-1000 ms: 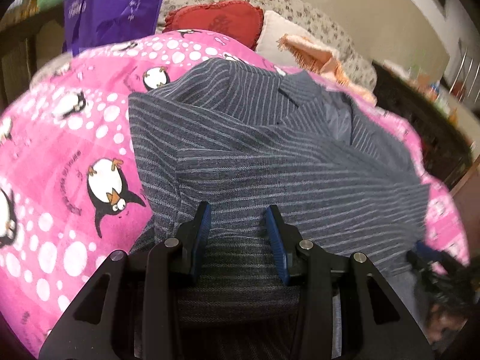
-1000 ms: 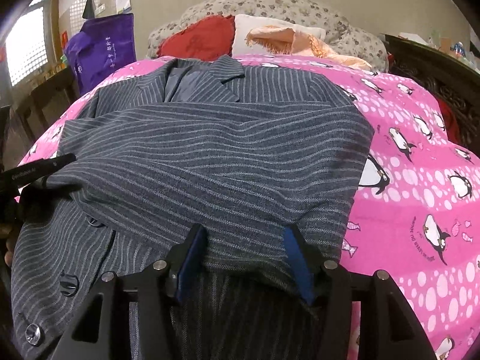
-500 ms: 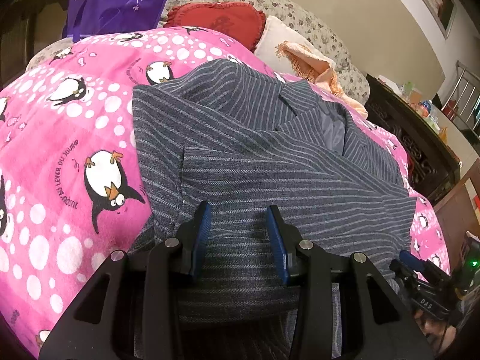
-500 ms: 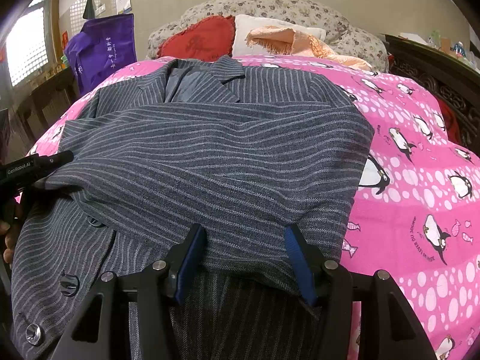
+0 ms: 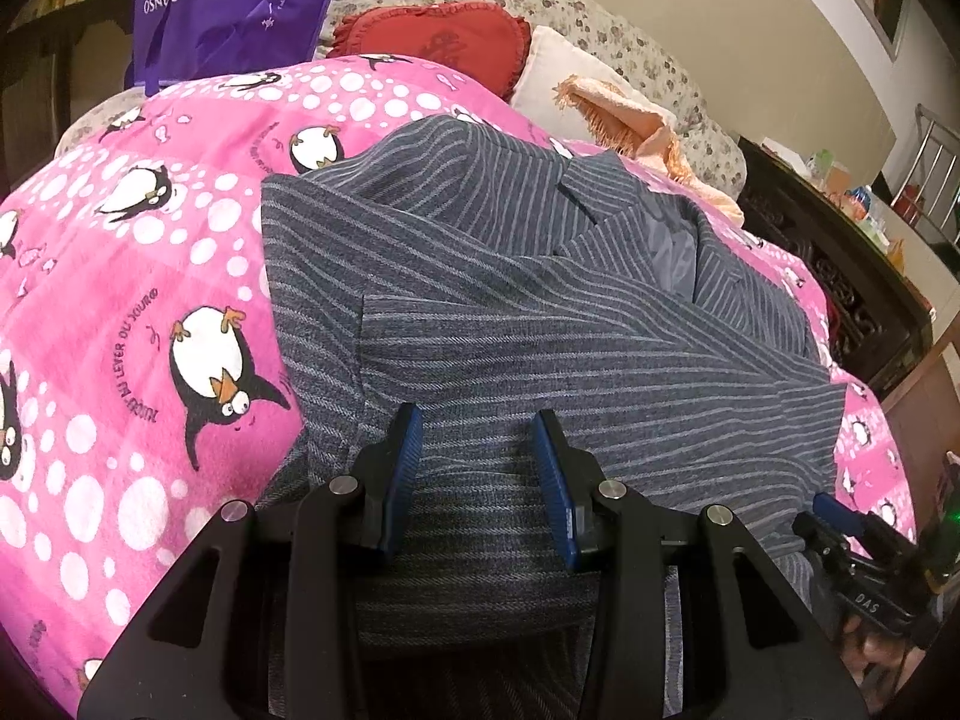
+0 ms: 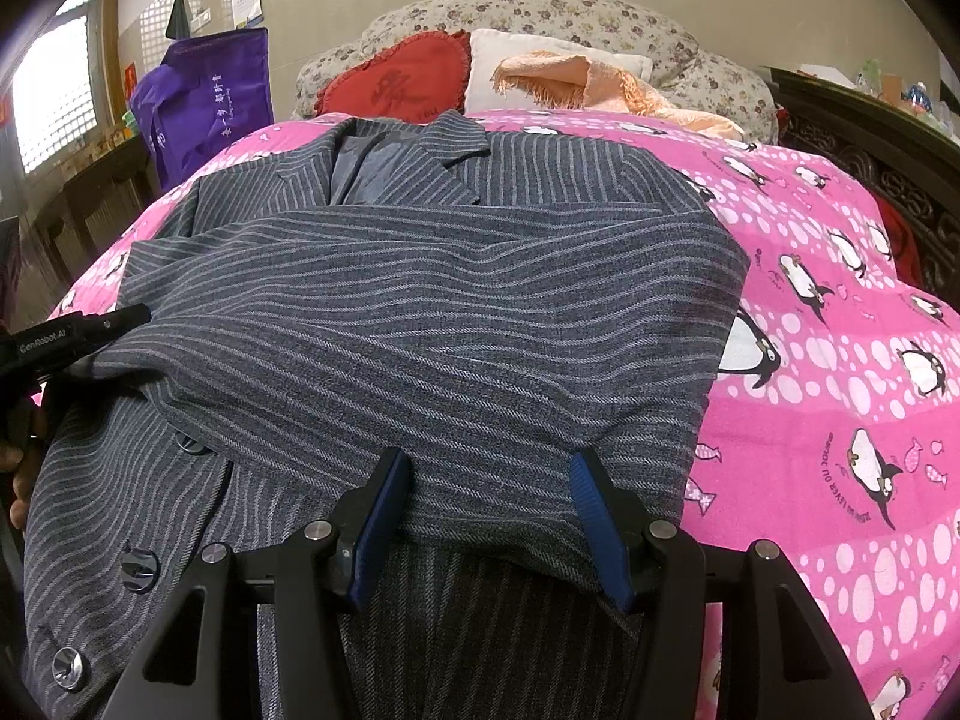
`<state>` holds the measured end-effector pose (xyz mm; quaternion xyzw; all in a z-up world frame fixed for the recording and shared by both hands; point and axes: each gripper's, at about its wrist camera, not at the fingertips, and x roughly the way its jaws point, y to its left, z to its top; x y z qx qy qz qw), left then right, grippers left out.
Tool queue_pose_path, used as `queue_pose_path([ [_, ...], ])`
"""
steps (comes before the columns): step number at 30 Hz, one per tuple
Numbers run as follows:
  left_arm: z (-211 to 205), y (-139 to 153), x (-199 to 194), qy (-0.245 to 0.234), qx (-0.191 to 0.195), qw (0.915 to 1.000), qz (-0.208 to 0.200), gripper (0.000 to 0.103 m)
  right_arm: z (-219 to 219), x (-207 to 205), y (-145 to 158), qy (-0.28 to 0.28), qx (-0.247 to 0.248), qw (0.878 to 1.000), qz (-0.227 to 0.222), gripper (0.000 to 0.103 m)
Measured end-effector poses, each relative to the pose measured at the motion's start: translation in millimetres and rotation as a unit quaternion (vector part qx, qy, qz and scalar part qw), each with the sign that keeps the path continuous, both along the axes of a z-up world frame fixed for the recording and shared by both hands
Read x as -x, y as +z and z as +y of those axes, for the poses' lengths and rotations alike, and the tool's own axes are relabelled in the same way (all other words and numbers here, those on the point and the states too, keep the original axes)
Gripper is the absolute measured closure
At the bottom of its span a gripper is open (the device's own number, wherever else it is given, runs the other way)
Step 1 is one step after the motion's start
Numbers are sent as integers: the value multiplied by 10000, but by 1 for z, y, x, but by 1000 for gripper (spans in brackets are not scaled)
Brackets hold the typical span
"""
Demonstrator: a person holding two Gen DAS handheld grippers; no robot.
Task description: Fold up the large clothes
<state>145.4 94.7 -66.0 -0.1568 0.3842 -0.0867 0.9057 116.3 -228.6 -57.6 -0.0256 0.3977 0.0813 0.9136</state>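
Note:
A grey pinstriped suit jacket [image 5: 570,324] lies on a pink penguin bedspread [image 5: 138,312], collar toward the pillows, its sleeves folded across the chest. It also shows in the right wrist view [image 6: 420,324]. My left gripper [image 5: 477,432] is open over the jacket's lower left part, fingers apart above the cloth. My right gripper [image 6: 489,474] is open over the folded sleeve edge at the lower right. Each gripper shows at the other view's edge, the right gripper in the left wrist view [image 5: 864,570] and the left gripper in the right wrist view [image 6: 66,342].
A red heart cushion [image 6: 396,81], a white pillow [image 6: 510,66] and an orange fringed cloth [image 6: 600,84] lie at the bed head. A purple bag [image 6: 204,102] stands at the left. A dark carved bed frame [image 6: 870,138] runs along the right.
The left wrist view has tilted upward and steadied, showing more of the bed head. The right gripper has barely moved. The jacket has not changed.

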Motion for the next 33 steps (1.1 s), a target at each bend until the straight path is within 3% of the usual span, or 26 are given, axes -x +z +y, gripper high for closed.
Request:
queue_pose_path([
  [6,-8,4,-1,12,-320,9995,42,66,0,19,17,17,265,9995,158,49],
  [9,-8,25,10,50,-452,9987,212,66,-9,57,37,116,230,9996,140,49],
  [12,10,56,41,-39,-378,9993,37,65,-28,106,52,199,208,9996,25,47],
  [14,21,67,64,-108,-728,9973,31,38,-46,135,56,127,62,9999,35,47],
  [16,34,63,92,-160,-1148,9931,155,35,-60,157,55,138,-177,9997,93,47],
  [19,47,45,123,-350,-1356,9887,525,35,-62,181,52,269,-275,9992,83,47],
  [22,56,30,152,-418,-1253,9873,880,35,-48,193,49,656,-302,9974,-44,47],
  [25,64,15,175,-525,-1027,9866,1153,35,-41,186,27,840,-355,9951,385,47],
  [27,66,3,190,-692,-881,9847,1336,35,-45,177,5,637,-315,9935,890,47],
  [29,61,5,202,-852,-1018,9831,1260,35,-54,178,11,549,-599,9940,736,47],
  [33,54,2,229,-1395,-731,9781,1363,35,-69,190,27,403,-542,9968,435,47],
])
